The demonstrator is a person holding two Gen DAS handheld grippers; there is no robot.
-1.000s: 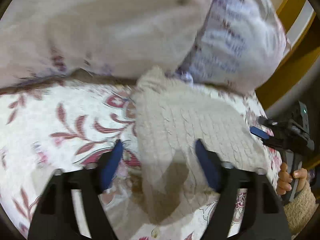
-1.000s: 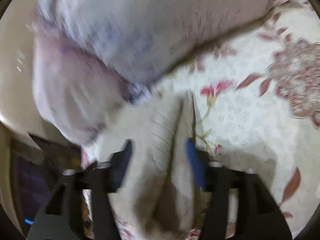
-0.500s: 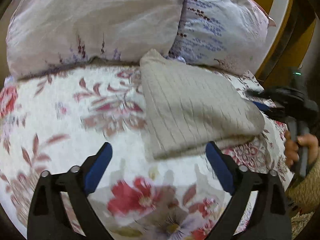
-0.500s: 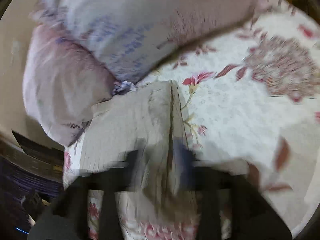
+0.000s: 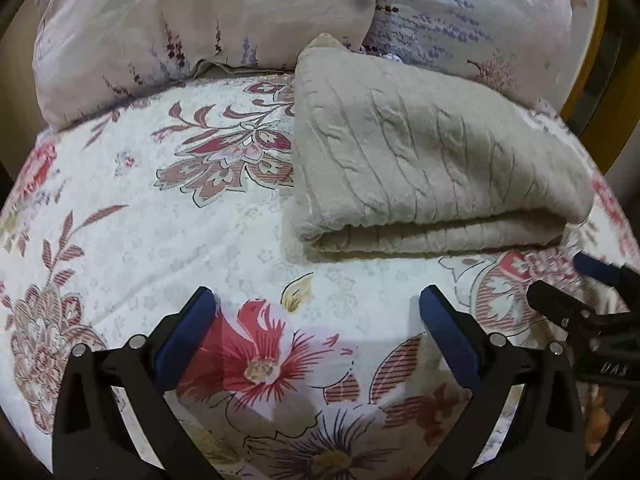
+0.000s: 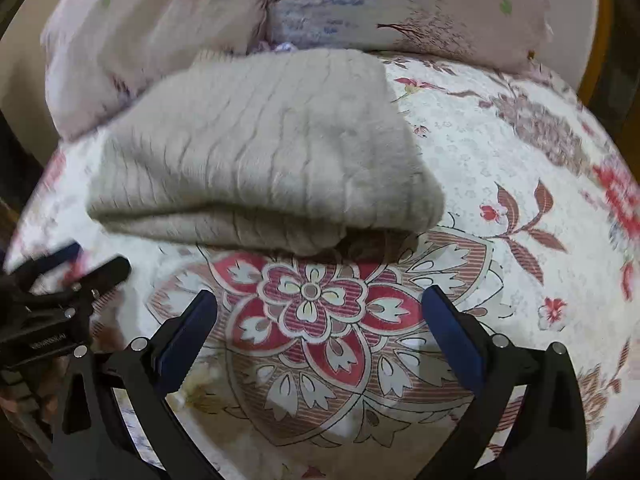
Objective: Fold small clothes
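A beige knitted garment (image 5: 420, 160) lies folded flat on the flowered bedsheet (image 5: 160, 240), its folded edge facing me; it also shows in the right wrist view (image 6: 260, 152). My left gripper (image 5: 316, 320) is open and empty, over the sheet a little in front of the garment's left corner. My right gripper (image 6: 320, 320) is open and empty, over the sheet just in front of the garment. Each gripper shows at the edge of the other's view: the right gripper (image 5: 592, 300), the left gripper (image 6: 68, 276).
Two flowered pillows (image 5: 200, 20) (image 5: 472, 12) lie against the far side, right behind the garment. A yellow wooden bed frame (image 5: 592, 92) runs at the far right. The sheet (image 6: 500, 160) stretches to the right of the garment.
Both grippers have let go of the garment, opened wide and pulled back toward me. The garment now lies folded on the sheet.
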